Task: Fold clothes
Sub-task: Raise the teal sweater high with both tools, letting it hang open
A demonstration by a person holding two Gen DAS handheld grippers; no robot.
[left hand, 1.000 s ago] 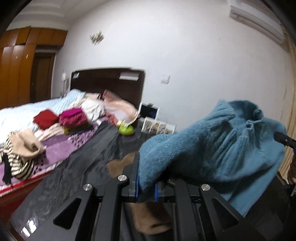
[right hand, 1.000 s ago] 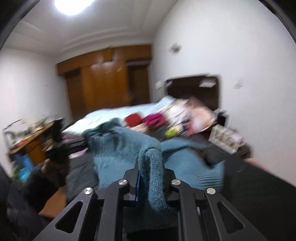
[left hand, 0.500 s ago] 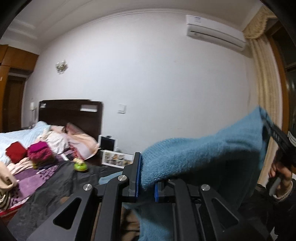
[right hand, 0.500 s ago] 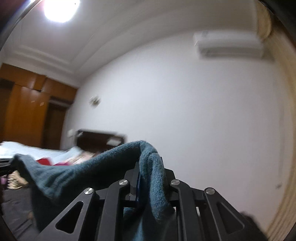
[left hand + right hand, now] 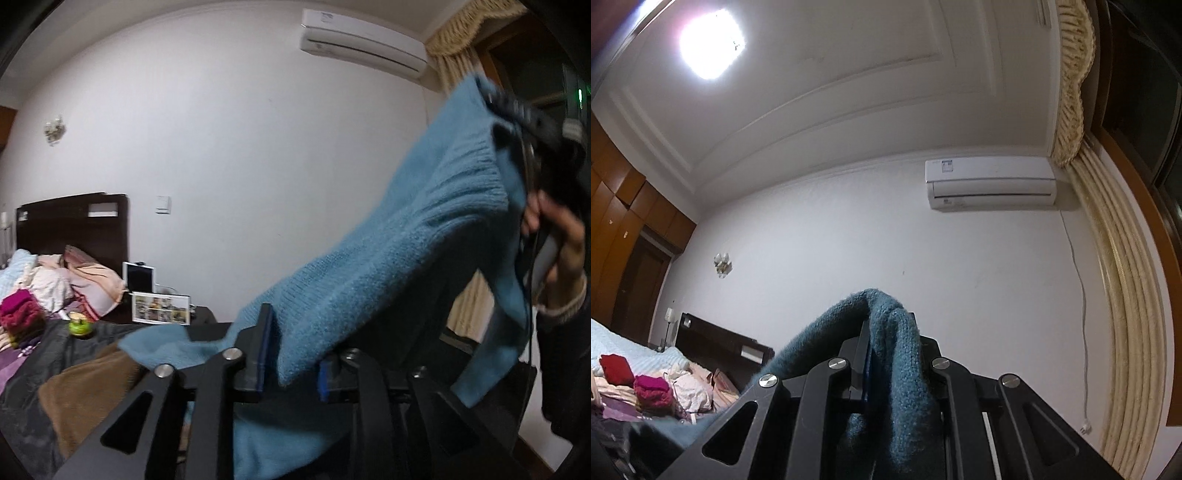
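Note:
A blue knit sweater point(image 5: 399, 266) hangs stretched in the air between my two grippers. Its lower corner lies between the pads of my left gripper point(image 5: 291, 365), whose jaws stand a little apart; the knit touches the left pad point(image 5: 264, 350) and stays clear of most of the right one. The upper hem is pinched in my right gripper point(image 5: 493, 101), held high at the right by a hand point(image 5: 561, 236). In the right wrist view a fold of the sweater point(image 5: 897, 354) sits clamped in my right gripper point(image 5: 890, 350), which tilts toward the ceiling.
A brown garment point(image 5: 81, 391) lies on a black sheet point(image 5: 33, 369) below. Folded clothes point(image 5: 18, 314) and pillows pile up by the dark headboard point(image 5: 74, 229). A green object point(image 5: 79, 326), a photo frame point(image 5: 160, 313) and a tablet point(image 5: 139, 277) stand behind. Curtains point(image 5: 1123, 332) hang at right.
Both grippers have lifted the sweater off the bed and spread it; the right one now points at the ceiling. The left gripper's fingers have moved apart since half a second ago.

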